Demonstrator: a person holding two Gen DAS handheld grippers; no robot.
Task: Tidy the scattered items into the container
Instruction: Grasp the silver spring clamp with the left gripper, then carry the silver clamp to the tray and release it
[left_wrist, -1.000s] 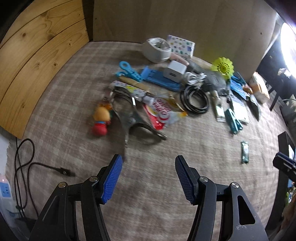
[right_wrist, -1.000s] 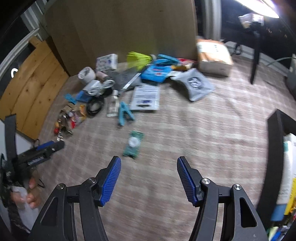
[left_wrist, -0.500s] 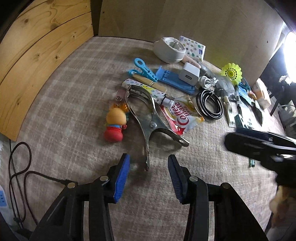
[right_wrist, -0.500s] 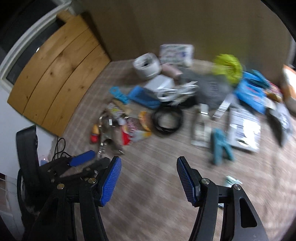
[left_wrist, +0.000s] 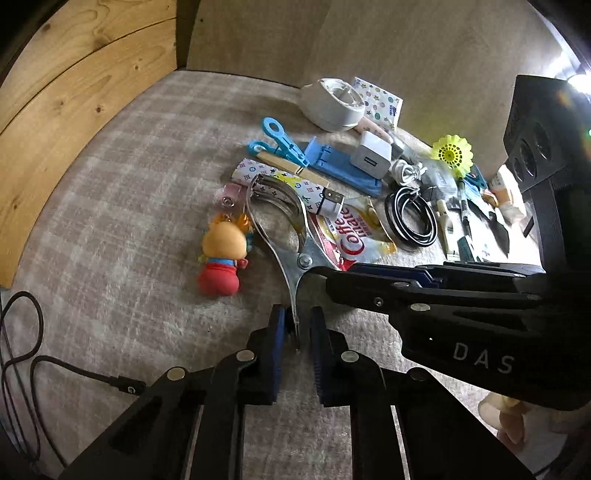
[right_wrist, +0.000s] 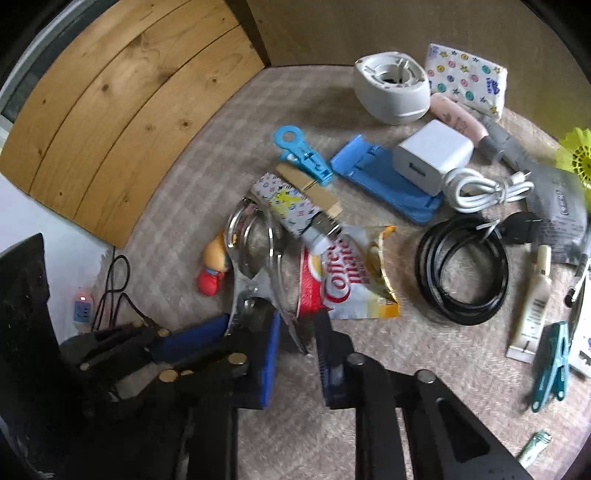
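Whereas a second ago both grippers stood wide open over bare carpet, each now has its jaws closing on a handle of the large metal spring clamp (left_wrist: 280, 221): the left gripper (left_wrist: 297, 334) has one thin steel handle tip between its blue pads, and the right gripper (right_wrist: 295, 341) has the clamp's other handle between its pads; whether the pads already press the metal cannot be told in either view. The right gripper, absent from the left view a second ago apart from a tip at the edge, now crosses that view from the right, its fingertips at the clamp's pivot rivet. The clamp lies flat on the checked carpet (left_wrist: 122, 206), its curved jaws pointing away toward the clutter, apart from the orange-and-red doll keychain (left_wrist: 221, 258) to its left and overlapping the Coffee-mate sachet (left_wrist: 354, 236) to its right. A patterned USB stick (left_wrist: 291, 184) lies across the clamp's jaws. Beyond these: a wooden clothespin (left_wrist: 295, 170), a light-blue plastic peg (left_wrist: 280, 144), a blue phone stand (left_wrist: 343, 166), a white charger (left_wrist: 371, 155), a coiled black cable (left_wrist: 410, 216), a white round tape dispenser (left_wrist: 332, 103), a patterned tissue pack (left_wrist: 380, 101), a yellow shuttlecock (left_wrist: 452, 153). No container shows in either view. A black power cord (left_wrist: 22, 343) trails at the carpet's left edge.
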